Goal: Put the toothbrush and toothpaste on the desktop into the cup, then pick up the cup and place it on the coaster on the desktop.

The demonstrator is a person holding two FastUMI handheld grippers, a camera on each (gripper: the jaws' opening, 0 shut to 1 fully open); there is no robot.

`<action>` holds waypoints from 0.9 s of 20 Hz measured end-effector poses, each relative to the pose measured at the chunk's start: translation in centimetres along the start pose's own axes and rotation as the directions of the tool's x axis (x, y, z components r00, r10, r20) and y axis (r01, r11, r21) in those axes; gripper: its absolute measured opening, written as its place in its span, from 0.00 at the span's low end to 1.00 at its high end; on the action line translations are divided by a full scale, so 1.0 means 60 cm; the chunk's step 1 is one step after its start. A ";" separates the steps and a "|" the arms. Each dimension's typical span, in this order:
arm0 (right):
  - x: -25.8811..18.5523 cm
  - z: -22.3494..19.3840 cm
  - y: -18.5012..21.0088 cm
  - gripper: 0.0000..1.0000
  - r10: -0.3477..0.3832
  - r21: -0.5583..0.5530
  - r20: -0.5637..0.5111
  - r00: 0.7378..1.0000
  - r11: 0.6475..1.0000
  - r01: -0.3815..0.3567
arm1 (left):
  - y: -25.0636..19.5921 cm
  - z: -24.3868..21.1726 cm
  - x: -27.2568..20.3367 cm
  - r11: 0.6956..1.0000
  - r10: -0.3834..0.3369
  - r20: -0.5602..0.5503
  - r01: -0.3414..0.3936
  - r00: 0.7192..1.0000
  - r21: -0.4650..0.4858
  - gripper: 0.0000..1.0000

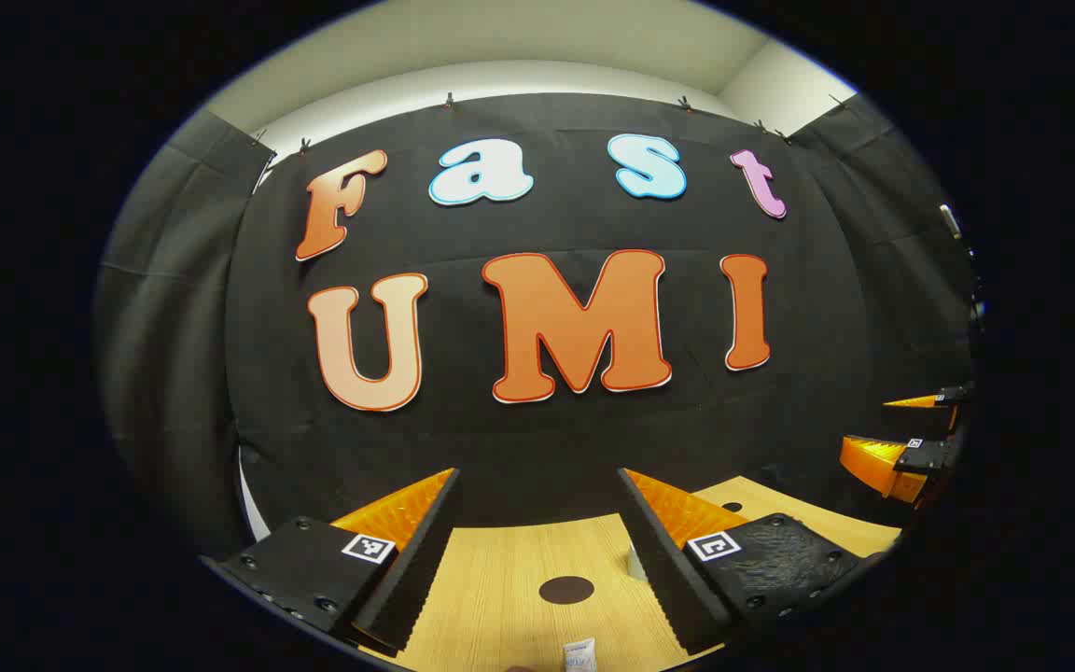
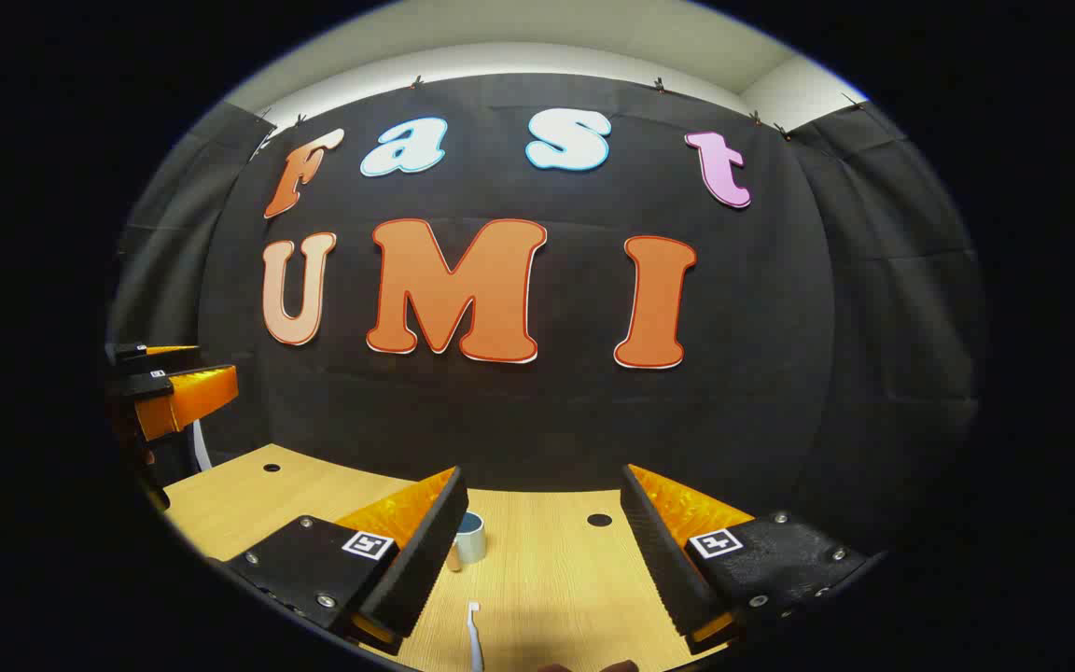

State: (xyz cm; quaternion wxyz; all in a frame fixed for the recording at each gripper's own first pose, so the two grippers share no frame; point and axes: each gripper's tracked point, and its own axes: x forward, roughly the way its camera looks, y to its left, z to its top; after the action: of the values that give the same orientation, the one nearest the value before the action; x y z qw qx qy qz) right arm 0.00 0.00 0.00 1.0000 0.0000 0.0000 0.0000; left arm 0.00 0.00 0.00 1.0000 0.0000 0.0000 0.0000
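Overhead, both grippers hang above the desktop (image 2: 556, 579). Left gripper (image 1: 537, 560) spread, nothing held; toothpaste (image 1: 579, 653) lies below between its fingers. Right gripper (image 2: 537, 560) spread, nothing held; cup (image 2: 470, 537) just beside its left finger, toothbrush (image 2: 475, 635) below between the fingers.

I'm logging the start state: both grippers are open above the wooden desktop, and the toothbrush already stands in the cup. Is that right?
Not quite. In the right gripper view the toothbrush lies flat on the desktop, nearer the camera than the cup and apart from it. Both the left gripper and the right gripper are open.
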 end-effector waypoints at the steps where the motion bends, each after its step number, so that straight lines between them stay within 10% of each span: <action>1: 0.001 -0.001 -0.001 1.00 -0.004 -0.004 0.000 1.000 1.000 0.004 | -0.001 0.000 0.001 1.000 -0.001 0.001 0.001 1.000 0.000 0.98; 18: 0.000 0.020 0.010 0.99 0.015 -0.015 0.037 0.999 1.000 -0.015 | -0.006 0.020 0.000 1.000 -0.007 0.033 0.008 0.999 -0.013 0.98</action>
State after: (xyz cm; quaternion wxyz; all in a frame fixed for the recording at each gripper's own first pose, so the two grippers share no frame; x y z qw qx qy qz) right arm 0.00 0.60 1.18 0.9998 -0.0074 -0.0188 0.0075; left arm -0.02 -0.34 1.18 0.9998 -0.0068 -0.0165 -0.0037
